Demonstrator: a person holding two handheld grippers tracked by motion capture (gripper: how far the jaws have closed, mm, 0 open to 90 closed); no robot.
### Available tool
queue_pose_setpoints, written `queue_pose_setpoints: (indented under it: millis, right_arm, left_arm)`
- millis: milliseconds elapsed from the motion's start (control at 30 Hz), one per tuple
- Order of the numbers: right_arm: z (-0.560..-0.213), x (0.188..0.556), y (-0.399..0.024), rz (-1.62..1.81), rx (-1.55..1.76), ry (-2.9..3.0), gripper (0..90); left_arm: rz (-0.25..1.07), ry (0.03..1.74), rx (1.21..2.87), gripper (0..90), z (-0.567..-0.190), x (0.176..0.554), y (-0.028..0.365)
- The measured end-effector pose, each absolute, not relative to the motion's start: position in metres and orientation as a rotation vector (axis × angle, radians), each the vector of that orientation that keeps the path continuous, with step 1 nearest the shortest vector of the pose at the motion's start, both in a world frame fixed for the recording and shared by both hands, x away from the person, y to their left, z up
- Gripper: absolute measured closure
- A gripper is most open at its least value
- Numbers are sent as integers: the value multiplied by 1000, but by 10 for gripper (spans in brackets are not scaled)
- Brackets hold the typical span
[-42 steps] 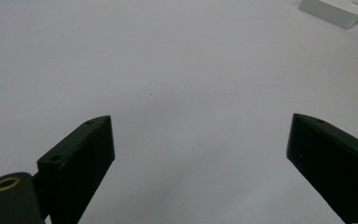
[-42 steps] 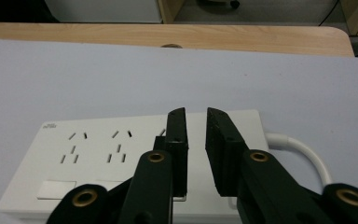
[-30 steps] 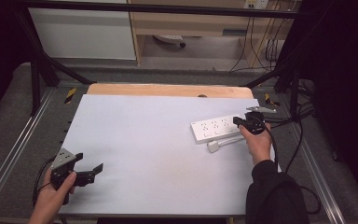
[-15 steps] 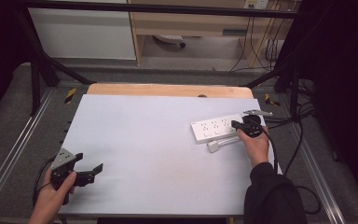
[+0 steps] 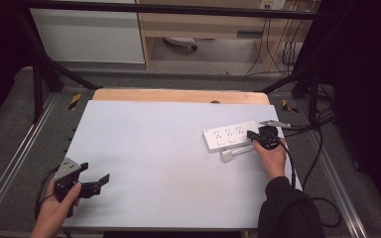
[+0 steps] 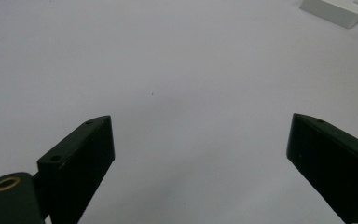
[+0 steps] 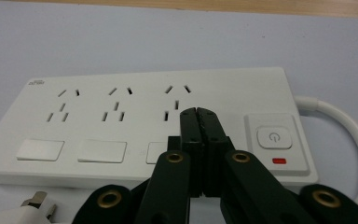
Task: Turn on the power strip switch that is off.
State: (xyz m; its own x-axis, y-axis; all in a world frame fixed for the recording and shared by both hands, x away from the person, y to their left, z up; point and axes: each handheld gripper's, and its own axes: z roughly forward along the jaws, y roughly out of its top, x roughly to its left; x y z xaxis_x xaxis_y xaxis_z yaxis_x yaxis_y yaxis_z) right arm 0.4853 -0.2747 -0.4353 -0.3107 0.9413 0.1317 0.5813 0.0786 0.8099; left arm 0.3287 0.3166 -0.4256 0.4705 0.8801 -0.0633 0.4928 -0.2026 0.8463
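A white power strip (image 5: 229, 137) with three socket groups lies at the table's right side. In the right gripper view the strip (image 7: 121, 121) spans the picture, with its power button (image 7: 273, 137) and a red light (image 7: 279, 161) at its right end. My right gripper (image 7: 199, 114) is shut, jaws pressed together with nothing between them. Its tips sit over the strip between the third socket and the button; I cannot tell whether they touch it. My left gripper (image 5: 95, 173) rests open at the table's near left corner, jaws wide over bare surface (image 6: 200, 154).
A white plug (image 5: 230, 154) lies just in front of the strip, and its prongs (image 7: 32, 205) show at the lower left of the right gripper view. The strip's white cable (image 7: 349, 126) curves off its right end. The grey table top (image 5: 154, 148) has metal rails on both sides.
The right hand has shifted slightly over the strip's right end. The left hand and its gripper have stayed still.
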Motion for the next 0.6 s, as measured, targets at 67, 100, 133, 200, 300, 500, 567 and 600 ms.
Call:
queue_pose_setpoints:
  millis: [67, 100, 133, 200, 300, 500, 567, 600]
  right_arm:
    - [-436, 485, -274, 1124, 1498, 1932, 900]
    - [-437, 485, -273, 1126, 1498, 1934, 900]
    - [-437, 485, -273, 1126, 1498, 1934, 900]
    - [-438, 485, -273, 1122, 1500, 1936, 900]
    - [-440, 485, -273, 1122, 1495, 1934, 900]
    - [-441, 484, -273, 1131, 1488, 1932, 900]
    - [-442, 484, -272, 1143, 1491, 1924, 900]
    - [-442, 484, -273, 1142, 1484, 1926, 900]
  left_arm:
    - [561, 1156, 1854, 77, -426, 329, 317]
    - [560, 1157, 1855, 77, -426, 329, 317]
    - [560, 1157, 1855, 77, -426, 329, 317]
    - [562, 1157, 1852, 77, -426, 329, 317]
    - [559, 1158, 1856, 77, -426, 329, 317]
    - [559, 1158, 1856, 77, -426, 329, 317]
    - [559, 1156, 1857, 77, -426, 328, 317]
    - [559, 1156, 1857, 77, -426, 328, 317]
